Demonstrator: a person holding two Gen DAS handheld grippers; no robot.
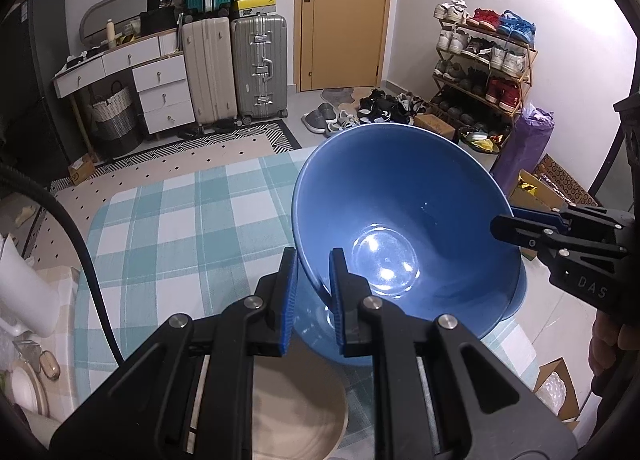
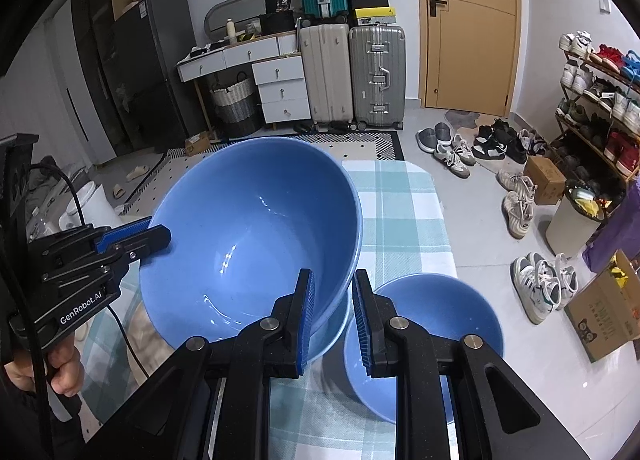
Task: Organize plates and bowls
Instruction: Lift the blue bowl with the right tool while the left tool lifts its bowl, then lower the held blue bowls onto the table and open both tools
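Blue large bowl (image 1: 404, 227): tilted, held above the checked tablecloth (image 1: 168, 219)
Left gripper (image 1: 314, 296): pads clamped on the bowl's near-left rim; one finger inside, one outside
Right gripper (image 2: 333, 316): pinching the opposite rim
Smaller blue bowl (image 2: 436, 316): on the cloth, just right of the right gripper

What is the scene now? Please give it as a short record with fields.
held item: large blue bowl, tilted, above the table
left gripper: shut on the bowl's rim
right gripper: fingers on both sides of the opposite rim; contact unclear
below: second blue bowl on the checked tablecloth
also near: beige plate under the left gripper
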